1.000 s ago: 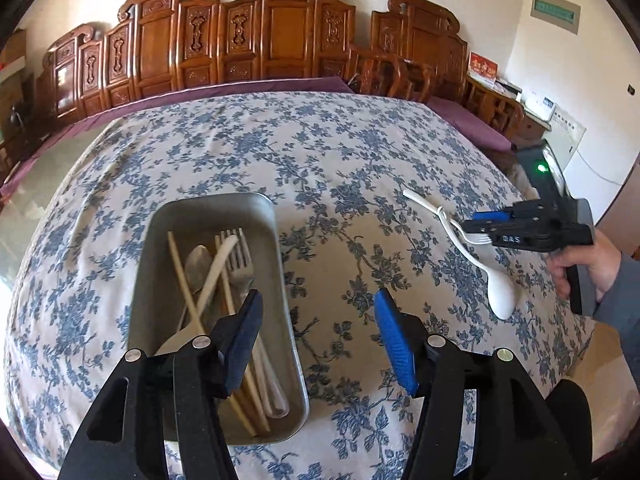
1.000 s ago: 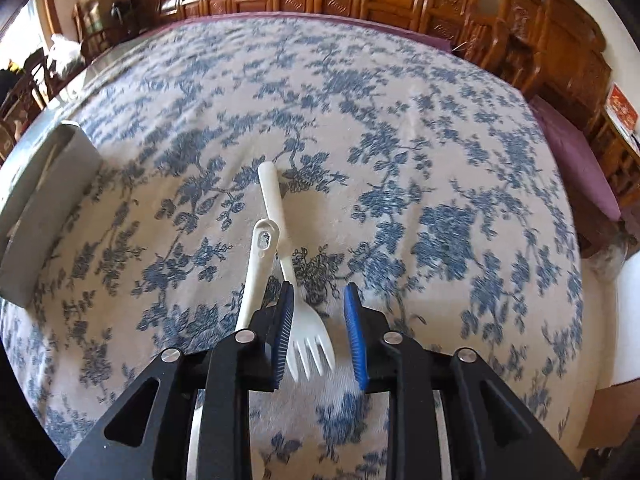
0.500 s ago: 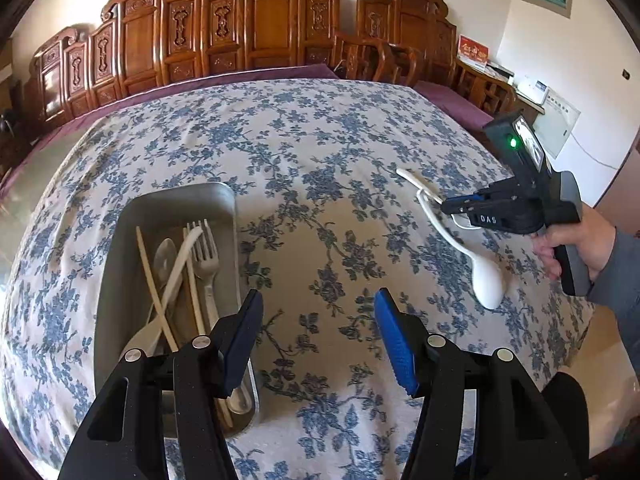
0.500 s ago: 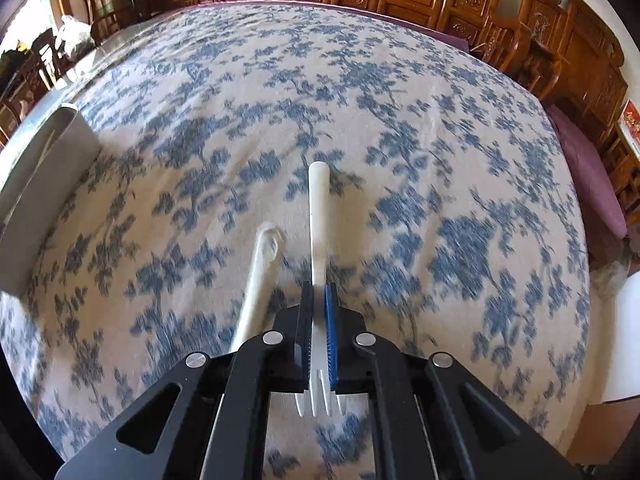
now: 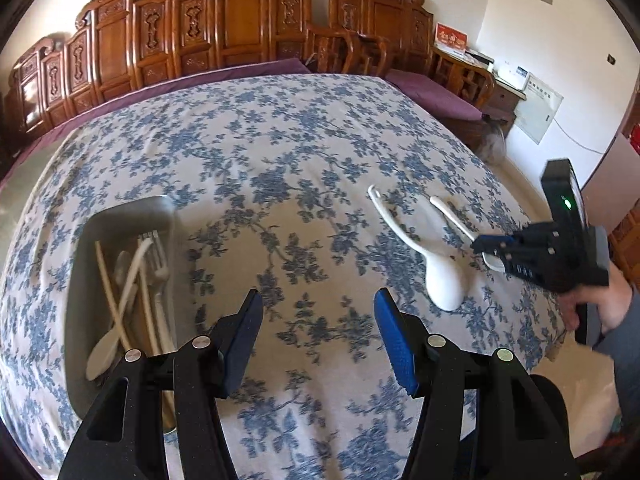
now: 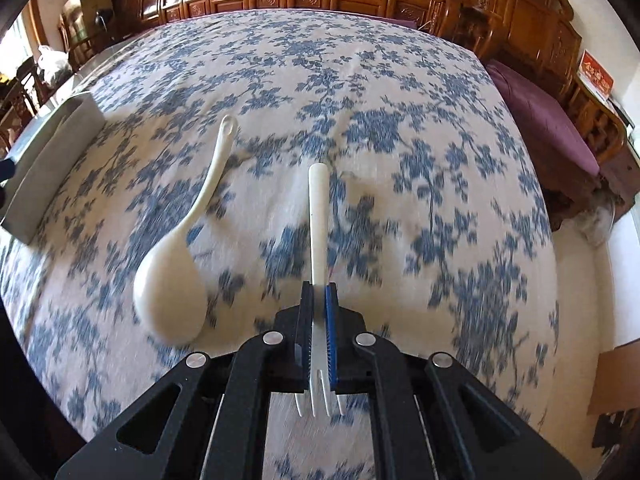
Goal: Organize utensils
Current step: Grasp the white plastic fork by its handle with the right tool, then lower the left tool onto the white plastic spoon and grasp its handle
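At the far left of the left wrist view the metal tray (image 5: 120,224) sits on the flowered surface (image 5: 280,152), already holding several utensils (image 5: 132,280): pale spoons, a fork and what look like chopsticks; it has slid toward the left edge of that view compared with a second ago. The left claw (image 5: 316,336) hangs spread and empty over bare cloth just right of the tray; nothing lies between its pads. Further right the white spoon (image 6: 176,264) lies flat on the cloth, bowl near, handle pointing away, untouched. Right of it the white fork (image 6: 318,240) is now pinched near its tines by the right claw (image 6: 318,312), whose jaws stood apart around it a second ago and are pressed onto it now; its handle sticks out forward, and it has parted from the spoon it was lying against. The pick-up looks done; judging from this, the fork goes to the tray next, leaving the spoon as the last loose piece.
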Tool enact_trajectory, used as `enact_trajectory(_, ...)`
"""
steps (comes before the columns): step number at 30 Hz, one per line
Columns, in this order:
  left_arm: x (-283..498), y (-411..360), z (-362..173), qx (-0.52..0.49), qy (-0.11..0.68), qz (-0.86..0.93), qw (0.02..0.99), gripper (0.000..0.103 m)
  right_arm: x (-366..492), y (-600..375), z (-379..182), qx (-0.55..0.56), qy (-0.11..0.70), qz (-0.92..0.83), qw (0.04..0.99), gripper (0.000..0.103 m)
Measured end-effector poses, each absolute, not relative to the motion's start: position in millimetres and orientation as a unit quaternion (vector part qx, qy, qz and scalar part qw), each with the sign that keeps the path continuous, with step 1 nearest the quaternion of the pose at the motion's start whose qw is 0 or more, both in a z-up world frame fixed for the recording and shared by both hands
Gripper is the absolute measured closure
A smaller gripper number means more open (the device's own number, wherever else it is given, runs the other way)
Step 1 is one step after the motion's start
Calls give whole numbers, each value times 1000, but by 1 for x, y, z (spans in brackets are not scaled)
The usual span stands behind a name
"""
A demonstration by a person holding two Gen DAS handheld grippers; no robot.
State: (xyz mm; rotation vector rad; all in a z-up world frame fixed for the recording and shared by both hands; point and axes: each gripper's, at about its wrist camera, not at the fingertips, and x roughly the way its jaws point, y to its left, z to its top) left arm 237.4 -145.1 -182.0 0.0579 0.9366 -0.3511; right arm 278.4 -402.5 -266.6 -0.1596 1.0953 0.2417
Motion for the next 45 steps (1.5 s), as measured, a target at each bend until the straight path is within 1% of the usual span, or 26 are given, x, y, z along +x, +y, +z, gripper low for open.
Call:
enact_trajectory(10,266,-196,-196,31,479,-176,859,48,259,-408,-269,-91,507,115,849,96)
enact_trajectory(14,279,-216,-206,37,488,-169,856,48,254,-414,-269,-88,507,117,849,96)
enact_trajectory(22,310,-253,-227,15,527,-159,835,49,250,-419,-269,-70,500,115,855,96)
enact_trajectory(25,316,-267,-236,21,547,-161,822,57,250,-422,-270,-58,499,117,857,96)
enact_trajectory(30,325,-280,-253,23,569,-151,808,65,249,-425,-270,-43,496,120,859,96)
enact_trajectory(33,323,-282,-255,37,565,-148,811,71,249,-425,-270,-42,495,120,859,95)
enact_trajectory(35,322,-282,-255,49,565,-147,810,79,249,-425,-270,-41,495,120,860,95)
enact_trajectory(37,319,-277,-256,56,569,-148,807,84,249,-426,-270,-37,495,121,860,95)
enact_trajectory(45,307,-266,-257,61,583,-156,795,83,249,-428,-270,-34,495,122,860,95)
